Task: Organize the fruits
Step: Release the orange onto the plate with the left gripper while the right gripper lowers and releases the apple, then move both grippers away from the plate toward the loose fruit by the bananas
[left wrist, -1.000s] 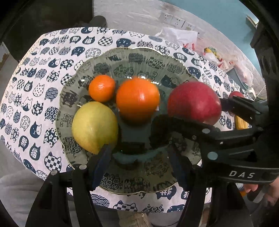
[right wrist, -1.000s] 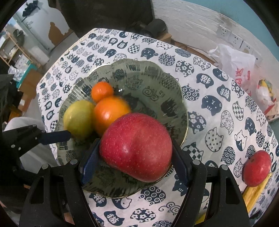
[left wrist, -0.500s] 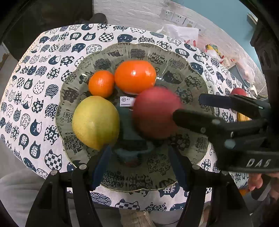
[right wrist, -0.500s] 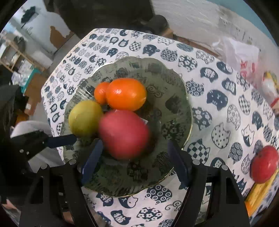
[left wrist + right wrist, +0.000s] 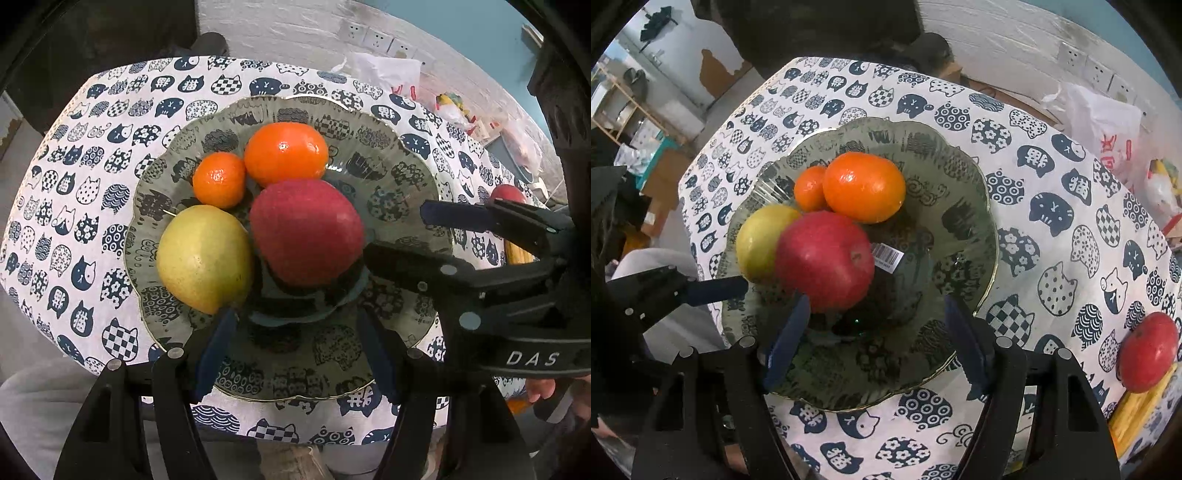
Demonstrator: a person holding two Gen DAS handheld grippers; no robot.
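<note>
Fruit plate [image 5: 402,177], glass, scalloped gilt rim, transparent so the cat-print tablecloth [image 5: 74,206] shows through it; it sits near the middle of the table. Contents, left to right in the left wrist view: yellow-green pear [image 5: 205,258], smooth and matte, touching a small mandarin [image 5: 219,180] behind it; a larger orange [image 5: 286,153], glossy, at the far side; a red apple [image 5: 306,232], finely speckled, lying at the plate's centre against the pear and the orange. In the right wrist view the apple's stem dimple faces right, and a white barcode sticker [image 5: 886,254] lies on the plate just beside it. A second red apple [image 5: 1148,350] sits off the plate near the right table edge, touching something yellow [image 5: 1137,410] that is cut off by the frame and cannot be identified. Left gripper [image 5: 295,347]: jaws spread wide over the near rim, grasping nothing. Right gripper [image 5: 873,343]: jaws likewise spread, empty, the apple just ahead of its left finger. Surroundings: white brick wall with sockets [image 5: 376,37], teal wall above, a white plastic bag [image 5: 1108,122] with red print beyond the table, wooden shelving [image 5: 624,103] at far left. The person's grey clothing [image 5: 33,406] shows below the table edge; fingers [image 5: 539,387] behind the right gripper are mostly hidden.
</note>
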